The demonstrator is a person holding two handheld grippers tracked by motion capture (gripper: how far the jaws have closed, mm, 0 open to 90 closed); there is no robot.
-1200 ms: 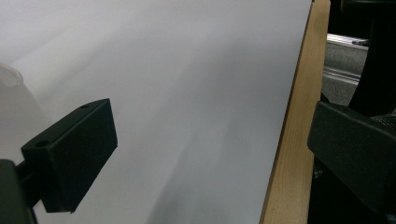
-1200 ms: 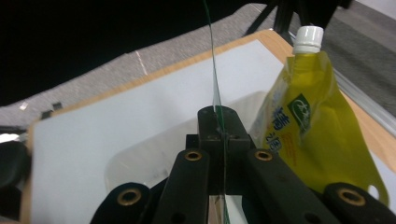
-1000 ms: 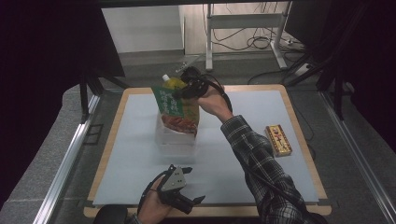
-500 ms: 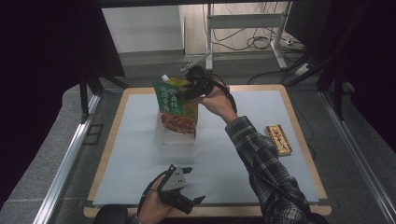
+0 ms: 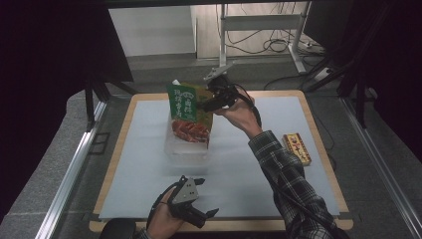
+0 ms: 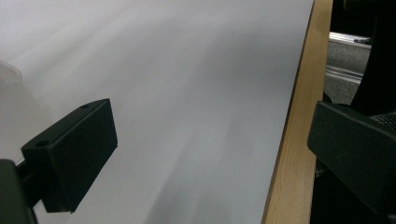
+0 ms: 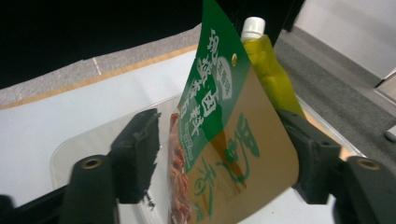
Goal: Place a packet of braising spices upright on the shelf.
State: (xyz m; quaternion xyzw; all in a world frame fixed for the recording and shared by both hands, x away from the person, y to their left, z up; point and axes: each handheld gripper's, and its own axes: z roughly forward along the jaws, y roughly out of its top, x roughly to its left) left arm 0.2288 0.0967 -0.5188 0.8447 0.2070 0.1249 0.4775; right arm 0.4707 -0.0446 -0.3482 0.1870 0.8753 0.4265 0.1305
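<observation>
A green and brown snack bag point(image 5: 189, 112) with red contents stands upright in a clear plastic tub point(image 5: 186, 149) on the white mat. Behind it stands a yellow-green spout pouch point(image 7: 268, 70) with a white cap. My right gripper point(image 5: 206, 104) is at the bag's top right edge. Its jaws have just been opening, and in the right gripper view the bag point(image 7: 224, 140) stands between the right gripper's point(image 7: 215, 116) spread jaws with a gap to the left one. My left gripper point(image 5: 208, 196) rests near the front edge, and its own view shows the left gripper point(image 6: 210, 116) open over bare mat.
A small orange-brown box point(image 5: 297, 148) lies at the mat's right side. The white mat point(image 5: 249, 164) sits on a wooden board point(image 5: 323, 149) with a raised rim. Metal rails run along both sides, and a stand with cables is behind the table.
The right gripper's jaws have spread apart from the bag's top and the hand has shifted a little right. The bag stays standing in the tub. The left hand has not moved.
</observation>
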